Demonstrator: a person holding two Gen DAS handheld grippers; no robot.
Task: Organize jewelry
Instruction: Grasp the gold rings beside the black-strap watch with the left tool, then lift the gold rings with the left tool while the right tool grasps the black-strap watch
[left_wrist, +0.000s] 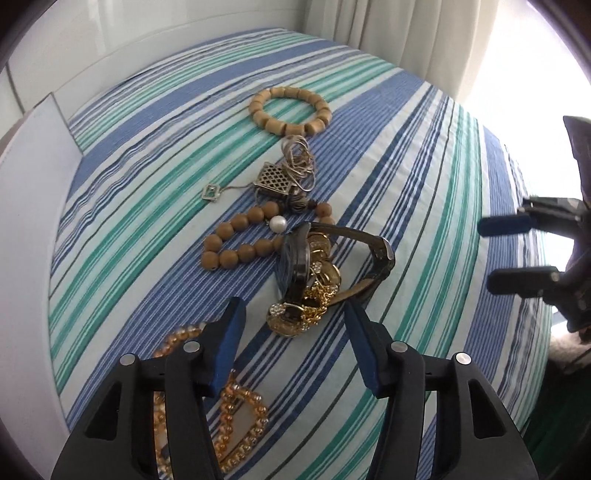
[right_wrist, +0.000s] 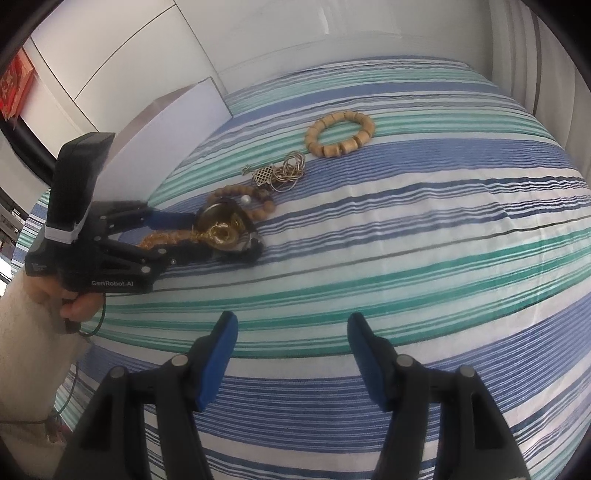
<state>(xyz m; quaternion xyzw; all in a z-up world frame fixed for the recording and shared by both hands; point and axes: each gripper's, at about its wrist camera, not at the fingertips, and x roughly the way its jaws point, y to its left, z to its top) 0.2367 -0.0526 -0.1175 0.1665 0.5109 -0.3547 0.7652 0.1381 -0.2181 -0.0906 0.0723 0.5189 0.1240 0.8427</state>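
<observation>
Left gripper (left_wrist: 293, 304): half open, pointing steeply down, blue pads to either side of a small heap of jewelry, with a gap on each side and no pad seen pressing. In the heap, near the middle of the striped cover (left_wrist: 424, 184): a dark watch (left_wrist: 295, 258) standing on its edge, its strap (left_wrist: 369, 251) looping toward the right edge, and a tangle of gold chain (left_wrist: 317, 295) lying against it. Under the left finger, toward the near edge: a gold bead necklace (left_wrist: 236, 406), partly hidden by the gripper body.

Further toward the far edge, in a rough line:
- a round-bead bracelet (left_wrist: 236, 240) of wood with one white pearl, touching the watch;
- a silver chain tangle (left_wrist: 299, 162) with a lattice pendant (left_wrist: 271, 175), just beyond;
- a cylinder-bead bracelet (left_wrist: 290, 110), lying flat and apart from the rest.

At the left edge of the cover: a white box (left_wrist: 37, 155).

Right gripper (right_wrist: 291, 316): half open too, holding nothing, only bare striped cloth between the pads, well apart from the heap, on the right side of it.

Seen from the right wrist: a hand (right_wrist: 74, 306) in a cream sleeve (right_wrist: 29, 332) around the left gripper's handle. Beyond the far right corner: a pale curtain (left_wrist: 388, 37).
</observation>
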